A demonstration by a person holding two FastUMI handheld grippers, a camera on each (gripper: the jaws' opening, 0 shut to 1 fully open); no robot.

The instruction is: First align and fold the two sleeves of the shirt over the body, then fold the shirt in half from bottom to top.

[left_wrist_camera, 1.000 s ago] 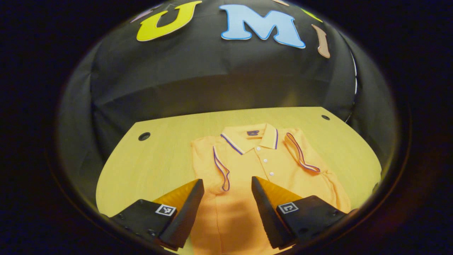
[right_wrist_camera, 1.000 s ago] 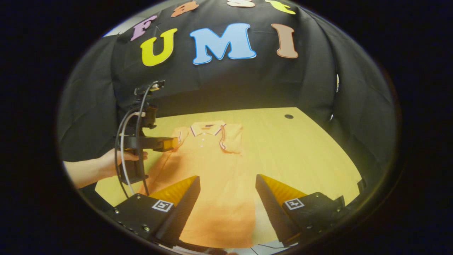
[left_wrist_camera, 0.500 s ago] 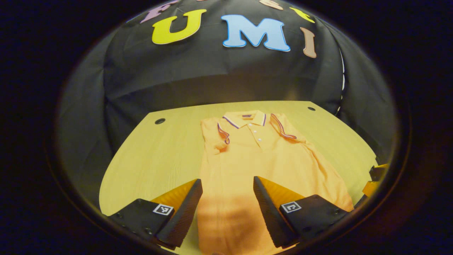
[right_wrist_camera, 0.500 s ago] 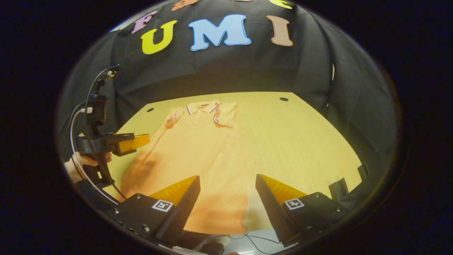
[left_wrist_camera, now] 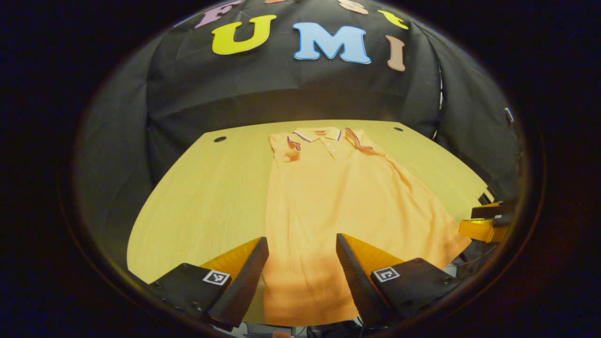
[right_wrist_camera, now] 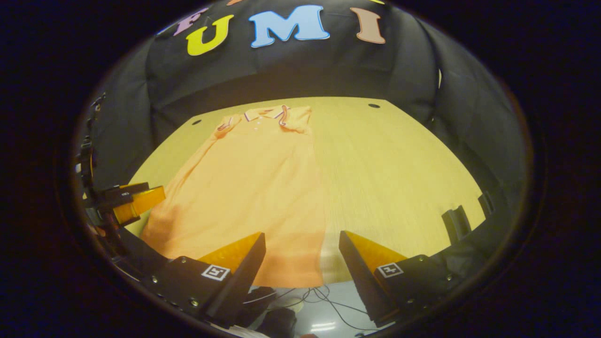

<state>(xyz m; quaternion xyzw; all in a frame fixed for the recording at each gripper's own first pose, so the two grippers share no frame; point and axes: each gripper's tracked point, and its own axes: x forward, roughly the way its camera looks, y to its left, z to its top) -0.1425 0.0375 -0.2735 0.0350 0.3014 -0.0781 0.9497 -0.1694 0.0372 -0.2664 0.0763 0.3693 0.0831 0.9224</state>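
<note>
An orange polo shirt [left_wrist_camera: 328,202] is lying face up and lengthwise on a yellow wooden table [left_wrist_camera: 206,188], its collar [left_wrist_camera: 317,135] pointing toward the black booth wall and its hem reaching the near table edge. Both short sleeves are lying folded inward over the chest: the left sleeve [left_wrist_camera: 292,148] beside the collar and the right sleeve [left_wrist_camera: 359,142] opposite it.

The left gripper [left_wrist_camera: 300,277] is hovering above the hem with its jaws spread apart and nothing between them. The right gripper [right_wrist_camera: 300,277] is likewise hanging over the lower right corner of the shirt, fingers parted and empty; whether either is touching the cloth is not quite discernible.

In the right gripper view, cables [right_wrist_camera: 324,298] are lying on the floor below the table edge.
</note>
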